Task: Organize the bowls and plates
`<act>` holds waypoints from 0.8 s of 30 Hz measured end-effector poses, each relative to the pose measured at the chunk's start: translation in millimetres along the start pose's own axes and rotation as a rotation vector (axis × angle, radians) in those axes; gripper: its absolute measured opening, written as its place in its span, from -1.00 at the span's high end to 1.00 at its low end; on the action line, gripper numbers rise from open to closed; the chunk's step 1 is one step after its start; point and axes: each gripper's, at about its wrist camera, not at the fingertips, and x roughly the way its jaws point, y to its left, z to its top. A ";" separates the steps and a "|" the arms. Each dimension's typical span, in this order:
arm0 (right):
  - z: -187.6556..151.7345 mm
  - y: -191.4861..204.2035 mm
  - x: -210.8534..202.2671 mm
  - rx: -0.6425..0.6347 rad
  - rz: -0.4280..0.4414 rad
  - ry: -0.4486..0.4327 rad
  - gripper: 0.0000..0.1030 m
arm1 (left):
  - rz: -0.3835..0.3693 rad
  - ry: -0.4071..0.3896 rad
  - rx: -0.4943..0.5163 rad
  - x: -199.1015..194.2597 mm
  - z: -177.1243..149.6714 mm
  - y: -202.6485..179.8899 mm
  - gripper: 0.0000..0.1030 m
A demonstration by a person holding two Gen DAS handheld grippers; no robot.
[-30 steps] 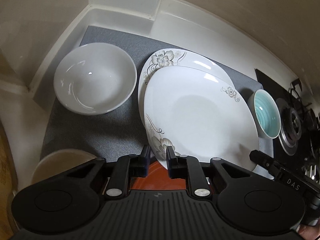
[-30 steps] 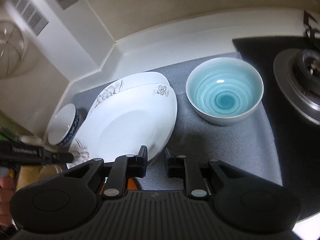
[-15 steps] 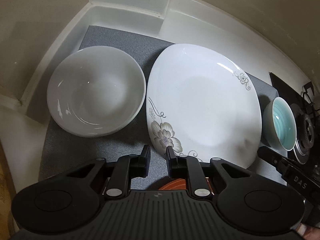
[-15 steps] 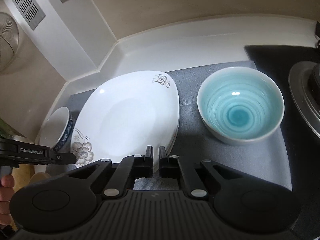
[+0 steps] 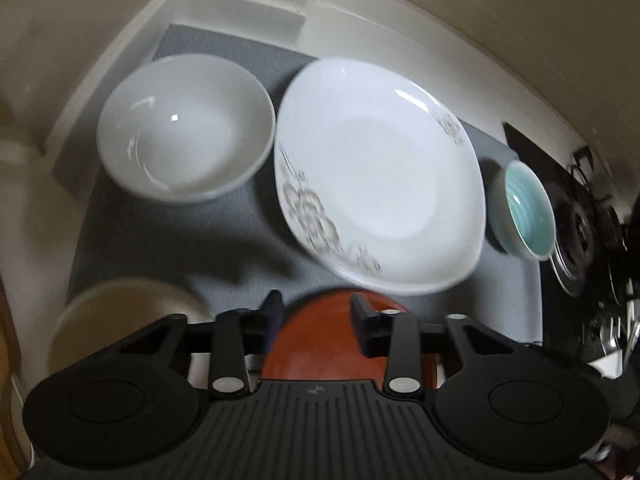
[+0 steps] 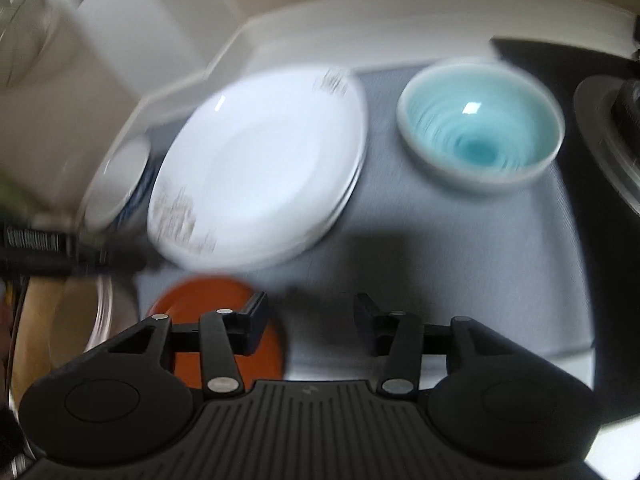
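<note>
Two white flower-print plates (image 5: 380, 200) lie stacked on a grey mat (image 5: 168, 240); the stack also shows in the right wrist view (image 6: 256, 168). A white bowl (image 5: 186, 132) sits left of the stack and a turquoise bowl (image 5: 524, 210) sits to its right, also in the right wrist view (image 6: 480, 120). A red-brown plate (image 5: 320, 340) lies near the mat's front edge. My left gripper (image 5: 318, 314) is open and empty above the red-brown plate. My right gripper (image 6: 310, 318) is open and empty over the mat, right of the red-brown plate (image 6: 200, 304).
A beige dish (image 5: 120, 312) sits at the front left. A gas hob burner (image 5: 580, 240) stands at the right, past the turquoise bowl. A white wall and ledge (image 5: 360, 20) close off the back. The left gripper's body (image 6: 40, 244) crosses the right wrist view's left edge.
Both grippers have opened and pulled back from the plate stack, which now lies flat on the mat. The red-brown plate has come into view below them.
</note>
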 end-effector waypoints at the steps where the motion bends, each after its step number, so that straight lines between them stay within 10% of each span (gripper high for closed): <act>1: -7.9 4.7 2.2 -0.013 0.015 0.020 -0.02 | 0.000 0.006 0.010 -0.9 -3.5 -1.8 0.19; 4: -26.2 18.1 9.7 -0.067 -0.012 0.064 0.27 | -0.006 0.010 0.045 -4.8 -10.9 -7.1 0.18; 6: -31.6 20.6 7.9 -0.103 -0.087 0.047 0.80 | -0.012 0.013 0.069 -6.1 -13.8 -10.5 0.18; 9: -29.3 9.4 -0.4 -0.051 -0.144 0.027 0.88 | -0.027 0.021 0.096 -5.3 -18.3 -13.6 0.17; 18: -46.1 -7.9 -30.2 0.075 -0.219 -0.015 0.56 | 0.014 0.150 0.267 28.4 -43.2 -38.3 -0.01; 24: -60.8 0.5 -28.2 0.082 -0.211 -0.004 0.45 | 0.063 0.195 0.336 52.2 -58.0 -48.5 0.32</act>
